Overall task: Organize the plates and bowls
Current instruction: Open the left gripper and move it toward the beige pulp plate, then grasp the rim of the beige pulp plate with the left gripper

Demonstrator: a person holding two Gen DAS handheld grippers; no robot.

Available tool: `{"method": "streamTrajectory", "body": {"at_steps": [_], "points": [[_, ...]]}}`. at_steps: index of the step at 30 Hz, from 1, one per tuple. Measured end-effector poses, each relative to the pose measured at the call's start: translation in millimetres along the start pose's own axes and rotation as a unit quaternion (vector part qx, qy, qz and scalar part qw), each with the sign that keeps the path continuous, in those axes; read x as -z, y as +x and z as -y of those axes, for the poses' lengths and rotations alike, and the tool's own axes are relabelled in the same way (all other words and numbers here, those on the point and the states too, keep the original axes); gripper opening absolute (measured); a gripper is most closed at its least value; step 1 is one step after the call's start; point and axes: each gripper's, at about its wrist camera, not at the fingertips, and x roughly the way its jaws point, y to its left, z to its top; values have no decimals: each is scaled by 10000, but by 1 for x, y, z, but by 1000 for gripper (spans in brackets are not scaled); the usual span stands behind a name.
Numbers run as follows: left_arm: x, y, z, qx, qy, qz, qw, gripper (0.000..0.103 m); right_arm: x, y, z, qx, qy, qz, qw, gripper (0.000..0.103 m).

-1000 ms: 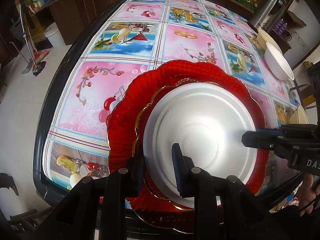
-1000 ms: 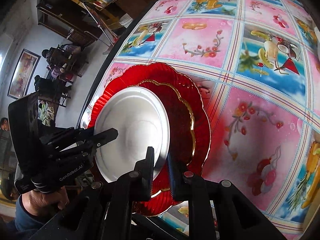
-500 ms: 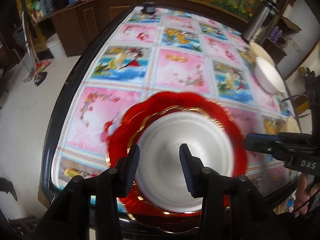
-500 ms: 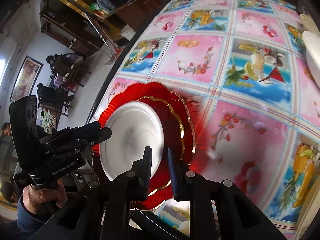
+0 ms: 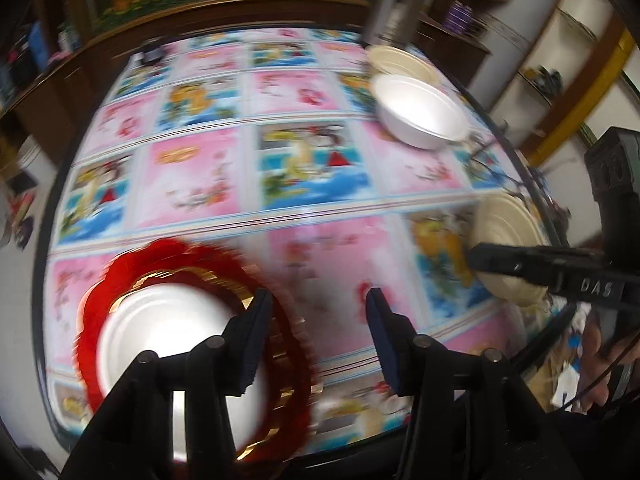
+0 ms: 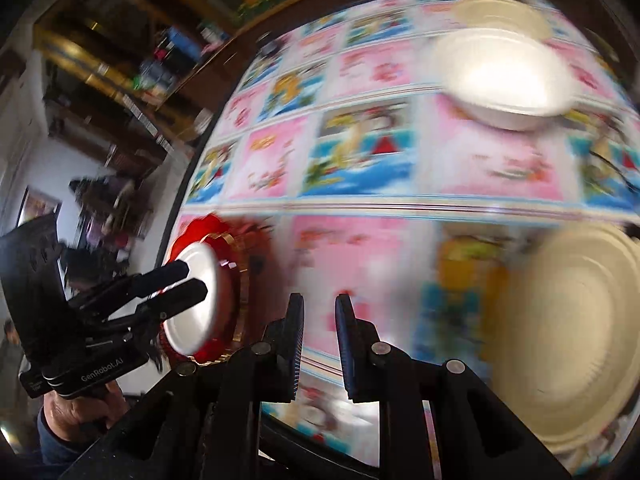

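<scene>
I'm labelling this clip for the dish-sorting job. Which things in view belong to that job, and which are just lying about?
Part of the job:
white plate stacked on the red plates
white bowl
cream bowl behind it
cream plate at the table's edge

Just there:
metal flask
small dark object at the far end
cabinet clutter, too blurred to name

Bright daylight, motion blur, fisheye warping

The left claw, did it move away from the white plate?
Yes. The left claw moved right, off the white plate. The plate sits on the red plate, down at the left, and the cream plate shows at the right.
</scene>
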Motion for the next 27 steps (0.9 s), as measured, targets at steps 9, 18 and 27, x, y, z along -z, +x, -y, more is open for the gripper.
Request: {"method": "streamTrajectory", "body": {"at_steps": [9, 18, 27], "points": [[-28, 35, 77, 655, 629, -288, 9955, 74, 23, -86, 96, 679, 1141, 838, 9876, 39], [-40, 77, 127, 1162, 854, -729, 9869, 75, 49, -113, 163, 848, 1900, 927, 9737, 51], [-43, 107, 147, 856, 987, -889, 9874, 75, 53, -94, 178, 682, 1830, 553, 9792, 31]]}}
